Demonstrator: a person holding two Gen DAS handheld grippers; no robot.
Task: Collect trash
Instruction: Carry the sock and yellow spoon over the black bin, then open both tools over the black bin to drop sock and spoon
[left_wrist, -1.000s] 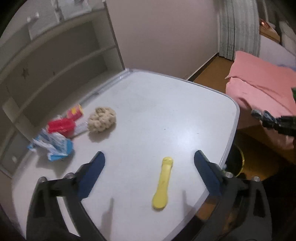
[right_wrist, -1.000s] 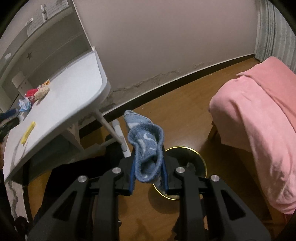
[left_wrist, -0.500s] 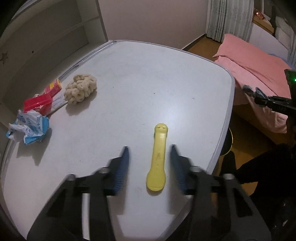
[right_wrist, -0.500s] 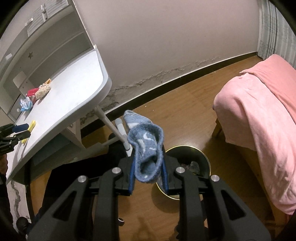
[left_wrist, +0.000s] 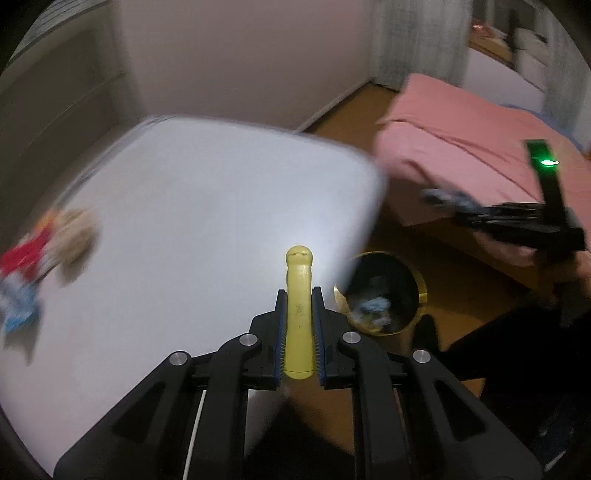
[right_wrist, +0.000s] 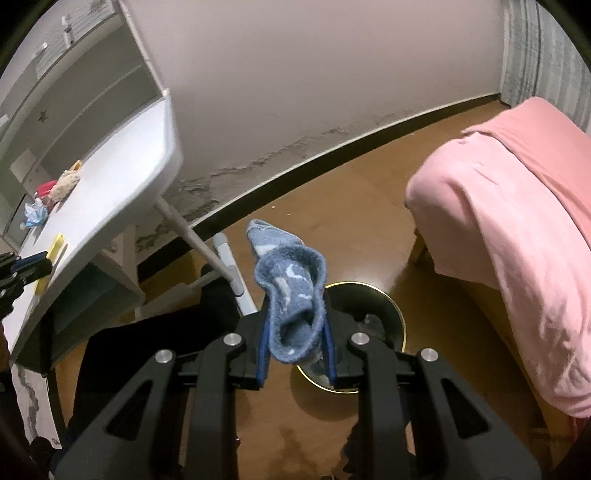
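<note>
**A:** ok so compared to half a sec ago, the left gripper has gone from straddling the yellow plastic piece with its jaws apart to being clamped on it, and the left view is all motion-blurred now, so it's swinging off the white desk toward the floor. Right side barely changed.

**B:** yeah. Big stuff first: the desk, the pink bedspread off to the right, wood floor between them. Then the black bin with the gold rim on the floor just past the desk edge. It already has some scraps in it, in the left view.

**A:** and the right gripper is squeezed shut on that blue-and-white sock, held up above the bin, near its left rim. Looks like the drop step to me.

**B:** agreed. Next move I'd guess is to centre the sock over the opening and let the jaws part, then bring the yellow thing over the same way.

**A:** what's left on the desk?

**B:** little pile at the far left: beige crumpled lump, red packet, blue-white wrapper. Those still need collecting.
</note>
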